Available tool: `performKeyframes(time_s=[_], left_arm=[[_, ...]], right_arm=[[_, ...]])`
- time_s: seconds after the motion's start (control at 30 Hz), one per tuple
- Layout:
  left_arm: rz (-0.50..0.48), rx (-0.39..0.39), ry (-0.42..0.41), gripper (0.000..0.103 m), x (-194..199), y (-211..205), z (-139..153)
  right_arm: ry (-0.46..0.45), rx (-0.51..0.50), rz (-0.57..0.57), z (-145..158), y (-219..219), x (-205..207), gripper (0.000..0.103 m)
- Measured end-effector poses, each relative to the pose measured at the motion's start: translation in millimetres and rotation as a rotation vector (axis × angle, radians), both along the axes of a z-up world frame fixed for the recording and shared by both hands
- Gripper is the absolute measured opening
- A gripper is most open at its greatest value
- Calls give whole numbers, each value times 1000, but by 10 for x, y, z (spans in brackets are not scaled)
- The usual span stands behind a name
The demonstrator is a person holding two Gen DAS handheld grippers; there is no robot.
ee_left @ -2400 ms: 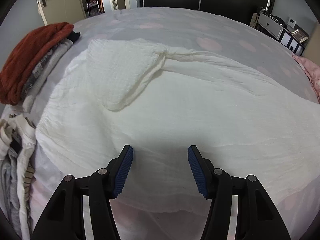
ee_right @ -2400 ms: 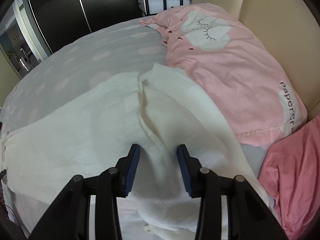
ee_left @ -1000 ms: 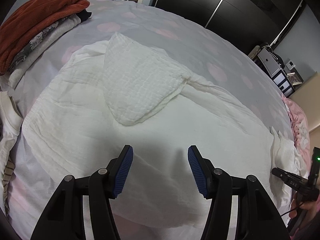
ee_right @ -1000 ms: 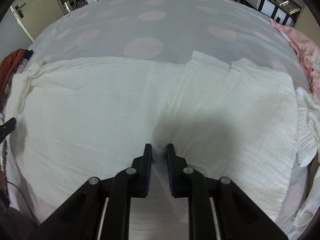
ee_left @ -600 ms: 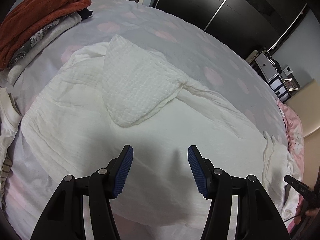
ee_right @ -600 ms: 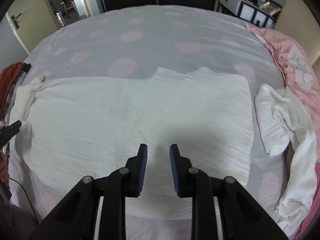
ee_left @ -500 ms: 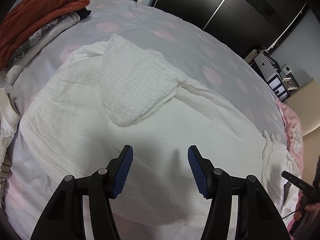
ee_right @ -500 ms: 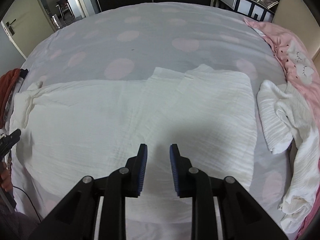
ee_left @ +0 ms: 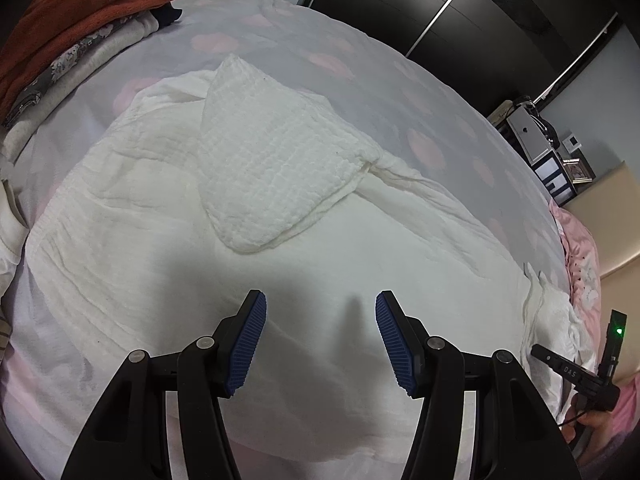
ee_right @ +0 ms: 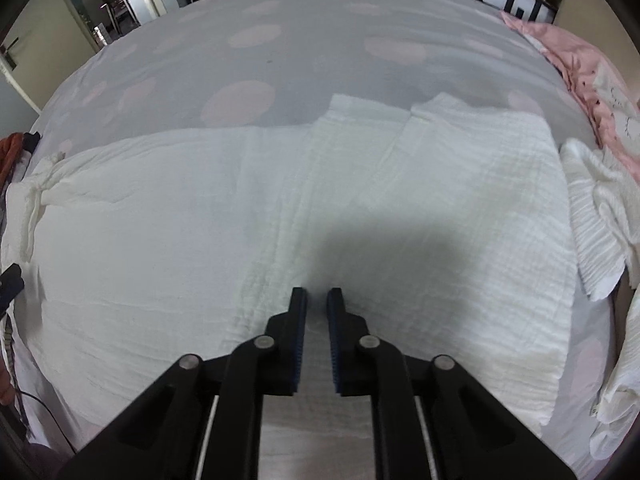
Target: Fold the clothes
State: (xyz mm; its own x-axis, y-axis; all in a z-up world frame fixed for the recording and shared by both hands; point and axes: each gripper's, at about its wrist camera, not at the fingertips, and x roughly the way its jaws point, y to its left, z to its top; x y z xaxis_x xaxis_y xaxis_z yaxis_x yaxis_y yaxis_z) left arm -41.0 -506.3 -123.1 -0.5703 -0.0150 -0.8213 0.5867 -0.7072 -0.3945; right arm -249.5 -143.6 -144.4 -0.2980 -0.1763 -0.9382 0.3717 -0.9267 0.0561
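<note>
A large white crinkled cloth (ee_left: pixel 168 248) lies spread on the bed, with one corner (ee_left: pixel 276 168) folded back onto it at the left end. In the right wrist view its right end (ee_right: pixel 460 200) is folded over onto the middle (ee_right: pixel 152 216). My left gripper (ee_left: pixel 318 326) is open and empty above the cloth's near part. My right gripper (ee_right: pixel 317 310) hovers over the fold with its jaws a narrow gap apart and nothing between them. The right gripper's body (ee_left: pixel 576 372) shows at the left view's right edge.
The bed has a grey cover with pink dots (ee_right: pixel 304 60). A stack of folded clothes topped by a rust-red one (ee_left: pixel 76 20) sits at the left. A second white garment (ee_right: pixel 600 216) and pink bedding (ee_right: pixel 580 64) lie at the right. Dark wardrobes (ee_left: pixel 460 8) stand behind.
The right gripper carried the cloth's right end over onto the middle, let it go, rose, then dropped closer to the fold with jaws narrowed. The left gripper stayed open and nearly still.
</note>
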Motion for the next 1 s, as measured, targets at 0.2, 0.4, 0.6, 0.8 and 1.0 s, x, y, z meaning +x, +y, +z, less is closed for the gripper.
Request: performKeyframes(time_s=[0.2,0.4,0.6,0.8,1.0], left_arm=[[6,1,16,59,18,-15,40],[8,15,27,59,38,-11,64],[7,11,28,59,59,-13,81],[2,-22,-5,59,-13,4,39],[-15,-27,-20,59,-46,-1,-13]], right_arm=[[41,-73,61,336,66,249,1],[11,-60,173,345,-80,518,1],[-7,-23,137,191,-102,405,23],[-37,-11,30,11,-15,114,37],[-53,-16,-42,-38,95,-88,28]])
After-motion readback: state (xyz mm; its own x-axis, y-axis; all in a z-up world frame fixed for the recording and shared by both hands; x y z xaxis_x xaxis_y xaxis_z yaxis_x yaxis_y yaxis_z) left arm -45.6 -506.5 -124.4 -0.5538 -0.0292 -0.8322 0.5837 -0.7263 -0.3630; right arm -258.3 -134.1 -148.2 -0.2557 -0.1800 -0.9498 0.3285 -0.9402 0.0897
